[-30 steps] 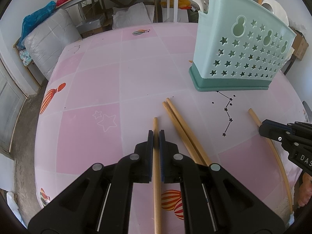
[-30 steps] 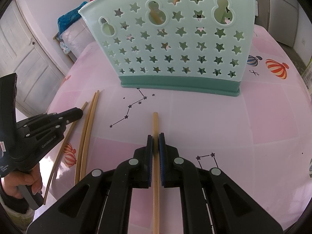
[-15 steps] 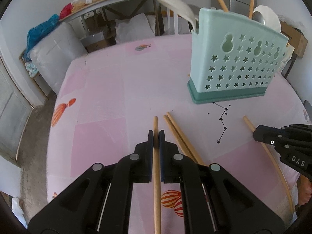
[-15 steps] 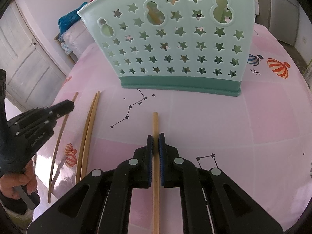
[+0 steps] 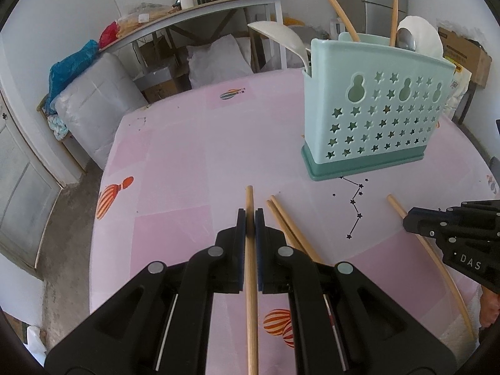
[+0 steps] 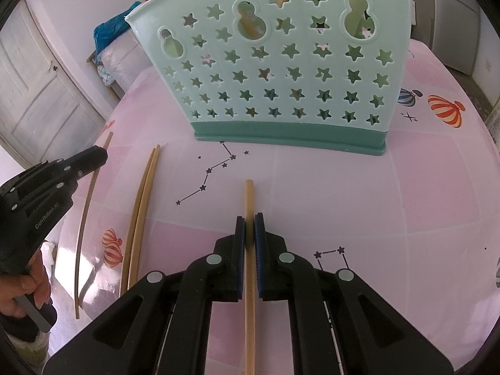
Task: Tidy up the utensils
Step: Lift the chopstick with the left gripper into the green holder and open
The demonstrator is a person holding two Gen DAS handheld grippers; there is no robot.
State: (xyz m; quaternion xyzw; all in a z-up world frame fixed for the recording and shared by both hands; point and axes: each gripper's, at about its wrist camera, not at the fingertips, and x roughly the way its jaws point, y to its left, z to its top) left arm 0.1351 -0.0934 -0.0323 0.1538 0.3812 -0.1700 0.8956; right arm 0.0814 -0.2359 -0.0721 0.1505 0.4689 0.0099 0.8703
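My left gripper (image 5: pixel 249 215) is shut on a wooden chopstick (image 5: pixel 251 281) and holds it above the pink table. My right gripper (image 6: pixel 249 220) is shut on another wooden chopstick (image 6: pixel 249 281). A mint-green utensil holder (image 5: pixel 372 118) with star holes stands ahead; it fills the top of the right wrist view (image 6: pixel 281 72). It holds chopsticks, a white ladle and a metal spoon. Two more chopsticks (image 5: pixel 287 228) lie side by side on the table; they also show in the right wrist view (image 6: pixel 142 206). The right gripper body (image 5: pixel 456 234) appears at the left view's right edge.
The round table has a pink patterned cloth (image 5: pixel 193 162) with balloon prints. A bundle (image 5: pixel 93 106), a shelf table (image 5: pixel 200 9) with bottles and a door (image 6: pixel 34 93) lie beyond the table edge. The left gripper and hand (image 6: pixel 37 206) show at the right view's left.
My left gripper has lifted and pulled back with its chopstick, so the holder looks smaller and farther. The right gripper has barely moved.
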